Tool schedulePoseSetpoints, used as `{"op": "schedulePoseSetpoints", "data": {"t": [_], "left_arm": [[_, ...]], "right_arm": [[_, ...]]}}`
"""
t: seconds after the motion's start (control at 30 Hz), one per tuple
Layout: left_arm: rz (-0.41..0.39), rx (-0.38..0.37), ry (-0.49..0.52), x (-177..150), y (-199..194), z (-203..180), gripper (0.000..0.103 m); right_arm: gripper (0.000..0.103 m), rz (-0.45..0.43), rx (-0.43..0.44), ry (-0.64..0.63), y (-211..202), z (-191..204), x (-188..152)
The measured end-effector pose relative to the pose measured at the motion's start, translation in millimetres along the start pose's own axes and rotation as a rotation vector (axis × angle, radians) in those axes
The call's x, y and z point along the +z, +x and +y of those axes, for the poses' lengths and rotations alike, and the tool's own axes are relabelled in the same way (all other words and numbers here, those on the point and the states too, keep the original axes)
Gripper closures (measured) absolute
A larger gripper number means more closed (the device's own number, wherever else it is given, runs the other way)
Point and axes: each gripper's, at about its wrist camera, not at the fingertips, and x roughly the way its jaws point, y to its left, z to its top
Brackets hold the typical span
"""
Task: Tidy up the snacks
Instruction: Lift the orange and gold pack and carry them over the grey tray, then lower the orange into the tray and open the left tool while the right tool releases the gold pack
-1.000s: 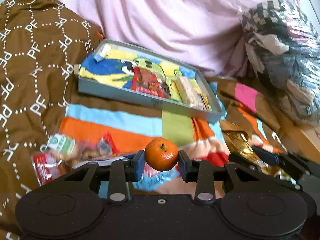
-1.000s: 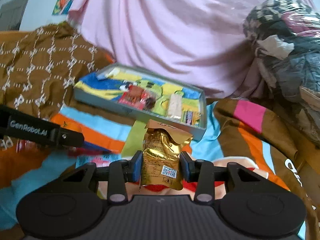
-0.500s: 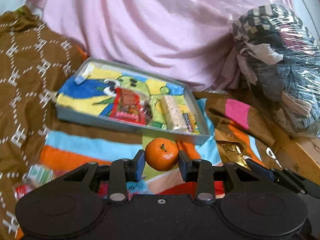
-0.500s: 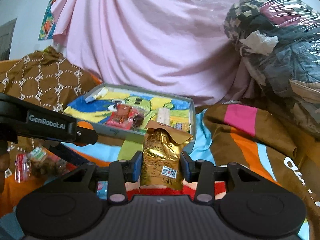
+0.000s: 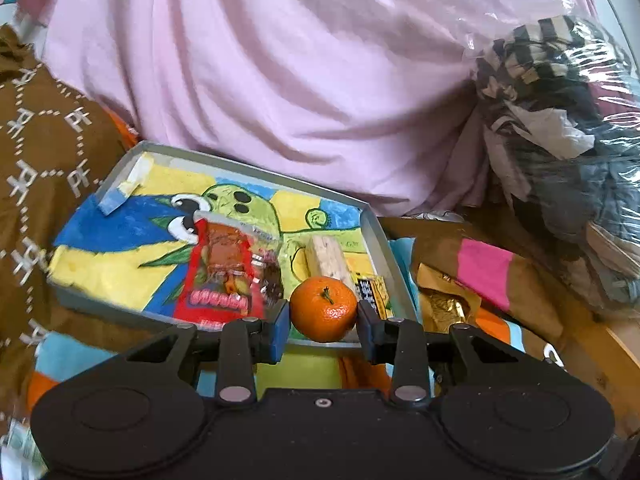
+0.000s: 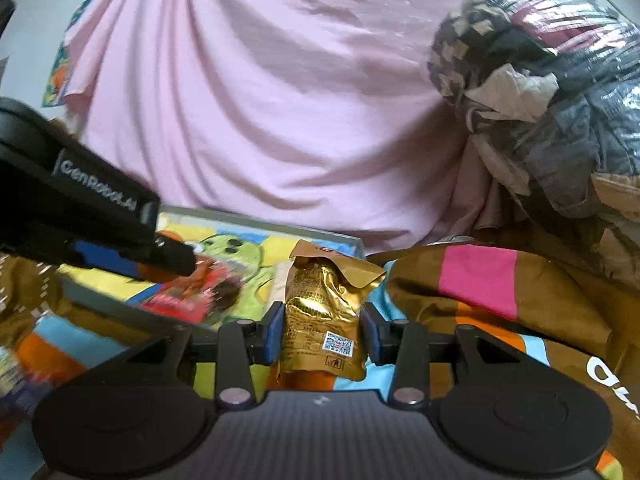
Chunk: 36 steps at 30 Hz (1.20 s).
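Snacks are being gathered into the shallow grey tray (image 5: 384, 240) with the cartoon lining, and both hands arrive loaded. The left gripper (image 5: 323, 316) is clamped on a mandarin (image 5: 323, 309), its pads pressing the fruit at three and nine o'clock so the round skin cannot roll out — stem up, held across its widest part. From the left wrist view the fruit hangs just over the tray's near rim, toward the five o'clock corner.

That corner is already busy: a red snack packet (image 5: 224, 276) lies at the tray's six o'clock, a pale wrapped bar (image 5: 326, 258) sits beside it toward four o'clock, and small dark and yellow packets are tucked against the right wall. A small blue-and-white piece (image 5: 124, 194) rests at the far ten o'clock corner. The bare yellow and blue patch toward eight and nine o'clock looks like the freest spot, likely the better landing for something that rolls.

The right gripper (image 6: 323, 334) grasps a gold foil pouch (image 6: 324, 312) around its middle, upright with the crimped top flaring at twelve o'clock; gripping the body rather than the flap probably keeps the soft bag from sagging. It hangs short of the tray's right end, above the striped blanket (image 6: 476, 280). In that view the left gripper crosses in from nine o'clock — the two should probably unload in turn to avoid knocking.
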Motion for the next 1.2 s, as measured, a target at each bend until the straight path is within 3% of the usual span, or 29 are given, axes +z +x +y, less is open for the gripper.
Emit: {"op": "schedulePoseSetpoints", "data": {"t": [0.3, 0.67, 1.2], "left_arm": [[0.006, 0.04, 0.028, 20.0, 54.6, -3.9, 0.066], [0.056, 0.131, 0.008, 16.8, 107.2, 12.3, 0.066], [0.071, 0.141, 0.032, 8.0, 120.2, 4.4, 0.063]], "right_arm": [[0.057, -0.038, -0.003, -0.049, 45.9, -2.8, -0.2], [0.057, -0.001, -0.005, 0.018, 94.5, -14.8, -4.6], [0.055, 0.051, 0.026, 0.032, 104.3, -18.1, -13.7]]}}
